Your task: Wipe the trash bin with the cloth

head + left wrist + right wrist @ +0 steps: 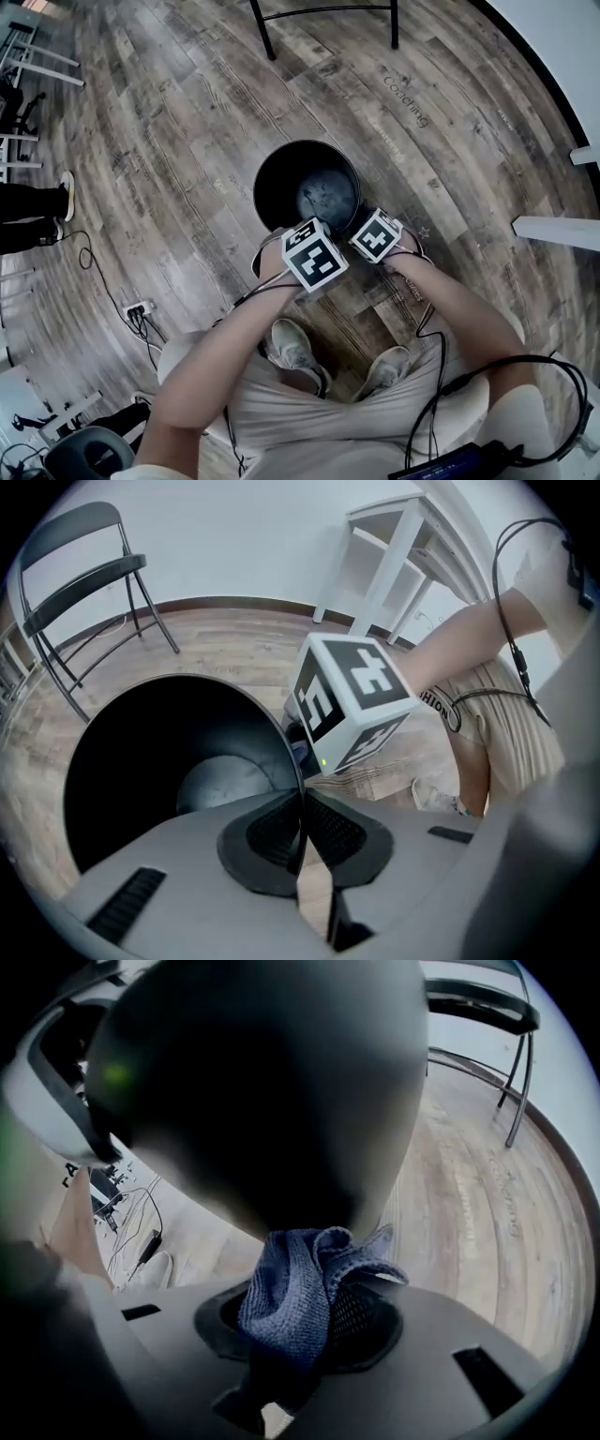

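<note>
At trash bin (274, 178) rim: nipped narrow in left claw (301, 817), cloth (286, 1302) bunched in right claw (298, 1335) against bin's outer wall. Could tip or slip free under hard wiping.

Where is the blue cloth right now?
In the right gripper view, the blue cloth is pinched in the right claw, up against the outside of the black trash bin.

The trash bin (277, 183) is being shown in black, its bottom mottled grey-blue, at twelve o'clock from the beige trousers (309, 412). The cloth (291, 1302) is being shown in knitted blue. The floor (169, 141) is being shown in grey-brown wood grain.
</note>
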A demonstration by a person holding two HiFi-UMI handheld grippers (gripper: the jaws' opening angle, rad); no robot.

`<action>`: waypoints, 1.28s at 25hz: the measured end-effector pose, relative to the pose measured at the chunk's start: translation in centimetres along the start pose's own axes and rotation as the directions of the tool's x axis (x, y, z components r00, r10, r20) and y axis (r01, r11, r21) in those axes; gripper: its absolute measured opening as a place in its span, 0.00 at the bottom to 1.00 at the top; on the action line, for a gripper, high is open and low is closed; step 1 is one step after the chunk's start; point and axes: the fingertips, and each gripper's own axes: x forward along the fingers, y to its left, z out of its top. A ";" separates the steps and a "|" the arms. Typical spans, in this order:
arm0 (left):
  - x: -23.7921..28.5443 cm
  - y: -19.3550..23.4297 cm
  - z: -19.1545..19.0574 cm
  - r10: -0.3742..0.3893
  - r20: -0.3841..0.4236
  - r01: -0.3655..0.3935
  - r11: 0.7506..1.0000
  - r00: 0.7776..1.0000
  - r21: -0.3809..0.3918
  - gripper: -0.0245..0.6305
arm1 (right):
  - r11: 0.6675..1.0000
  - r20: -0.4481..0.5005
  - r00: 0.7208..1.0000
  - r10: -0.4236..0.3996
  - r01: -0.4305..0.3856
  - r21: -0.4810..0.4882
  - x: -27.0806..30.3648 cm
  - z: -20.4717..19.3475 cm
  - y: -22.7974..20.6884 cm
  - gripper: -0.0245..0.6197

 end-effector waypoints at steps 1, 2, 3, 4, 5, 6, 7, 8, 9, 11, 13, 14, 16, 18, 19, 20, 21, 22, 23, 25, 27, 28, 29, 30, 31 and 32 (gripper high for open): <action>0.0 0.0 0.0 -0.001 0.001 0.001 1.000 1.000 0.001 0.07 | 1.000 -0.002 1.000 0.008 -0.008 0.009 0.8 -0.2 -0.1 0.21; 0.0 0.1 0.0 -0.002 0.003 0.002 1.000 1.000 0.001 0.07 | 1.000 -0.004 1.000 0.017 -0.017 0.015 1.4 -0.5 -0.2 0.21; 0.0 0.1 0.0 -0.003 0.006 0.003 1.000 1.000 0.000 0.07 | 0.999 -0.004 1.000 0.027 -0.027 0.022 2.0 -0.7 -0.3 0.21; 0.1 0.1 0.0 -0.004 0.008 0.004 1.000 1.000 0.000 0.07 | 0.999 -0.004 0.999 0.036 -0.036 0.028 2.5 -1.1 -0.4 0.21; 0.1 0.1 0.1 -0.005 0.010 0.005 1.000 1.000 0.000 0.07 | 0.999 -0.003 0.999 0.040 -0.040 0.030 3.0 -1.4 -0.5 0.21; 0.1 0.0 0.1 -0.006 0.011 0.006 1.000 1.000 0.000 0.07 | 0.999 -0.001 0.999 0.040 -0.040 0.026 3.5 -1.7 -0.7 0.21; 0.1 0.0 0.1 -0.007 0.012 0.007 1.000 1.000 0.001 0.07 | 0.999 0.005 0.999 0.035 -0.035 0.017 4.0 -1.8 -0.8 0.21; 0.1 0.0 0.1 -0.007 0.012 0.007 1.000 1.000 0.003 0.07 | 1.000 0.010 1.000 0.029 -0.029 0.007 4.6 -1.8 -1.0 0.21; 0.1 0.0 0.1 -0.007 0.013 0.007 1.000 1.000 0.005 0.07 | 1.000 0.008 1.000 0.024 -0.024 0.001 5.1 -1.9 -1.1 0.21; 0.0 0.1 0.1 -0.003 0.017 0.003 1.000 1.000 0.005 0.07 | 1.000 -0.009 1.000 0.017 -0.017 -0.003 6.1 -2.1 -1.3 0.21; 0.1 0.1 0.1 0.001 0.022 -0.001 1.000 1.000 0.001 0.07 | 1.000 -0.027 0.999 0.023 -0.023 0.006 7.2 -2.5 -1.6 0.21; 0.1 0.1 0.1 0.002 0.024 -0.002 1.000 1.000 -0.002 0.07 | 1.000 -0.032 0.999 0.028 -0.027 0.014 7.6 -2.7 -1.7 0.21; 0.1 0.1 0.2 0.003 0.029 -0.002 1.000 1.000 -0.009 0.07 | 0.999 -0.038 0.999 0.032 -0.031 0.026 7.9 -2.8 -2.0 0.21; 0.0 0.1 0.1 0.003 0.034 -0.002 1.000 0.999 -0.014 0.07 | 0.999 -0.042 0.999 0.027 -0.026 0.040 7.9 -2.9 -2.1 0.21; 0.0 0.1 0.0 0.002 0.035 -0.002 1.000 0.999 -0.017 0.07 | 0.998 -0.046 0.999 0.024 -0.021 0.057 7.9 -2.9 -2.2 0.21; 0.0 0.1 0.0 0.002 0.035 -0.001 1.000 0.999 -0.020 0.07 | 0.997 -0.050 0.998 0.023 -0.019 0.080 7.6 -2.8 -2.1 0.21; 0.0 0.1 -0.1 0.000 0.034 0.001 1.000 0.999 -0.023 0.07 | 0.994 -0.054 0.998 0.025 -0.019 0.104 7.2 -2.8 -2.1 0.21; 0.0 0.1 -0.2 -0.003 0.031 0.004 1.000 1.000 -0.027 0.07 | 0.992 -0.055 0.998 0.029 -0.022 0.128 6.6 -2.7 -2.0 0.21; 0.0 0.1 -0.2 -0.007 0.027 0.008 0.999 1.000 -0.031 0.08 | 0.989 -0.055 0.998 0.035 -0.026 0.148 5.8 -2.6 -1.9 0.21; -0.1 0.2 -0.1 -0.013 0.020 0.014 0.999 1.000 -0.042 0.08 | 0.984 -0.048 0.998 0.046 -0.036 0.175 4.0 -2.4 -2.0 0.21; -0.1 0.4 0.1 -0.009 0.022 0.010 0.999 1.000 -0.054 0.08 | 0.982 -0.036 0.998 0.056 -0.049 0.180 2.0 -2.1 -2.0 0.21; -0.1 0.5 0.2 -0.002 0.025 0.004 0.998 1.000 -0.062 0.08 | 0.983 -0.031 0.998 0.062 -0.056 0.173 0.9 -1.9 -1.8 0.21; -0.1 0.5 0.4 0.005 0.028 -0.003 0.997 1.000 -0.072 0.08 | 0.986 -0.026 0.998 0.065 -0.060 0.155 -0.1 -1.7 -1.5 0.21; 0.0 0.6 0.5 0.011 0.028 -0.008 0.996 1.000 -0.086 0.08 | 0.990 -0.021 0.998 0.063 -0.060 0.126 -1.2 -1.5 -1.2 0.21; 0.1 0.7 0.7 0.016 0.028 -0.013 0.995 0.999 -0.104 0.08 | 0.995 -0.016 0.998 0.055 -0.053 0.088 -2.3 -1.2 -0.9 0.21; 0.1 0.8 1.0 0.021 0.027 -0.017 0.992 0.999 -0.126 0.08 | 0.998 -0.007 0.999 0.041 -0.041 0.044 -3.5 -0.8 -0.6 0.21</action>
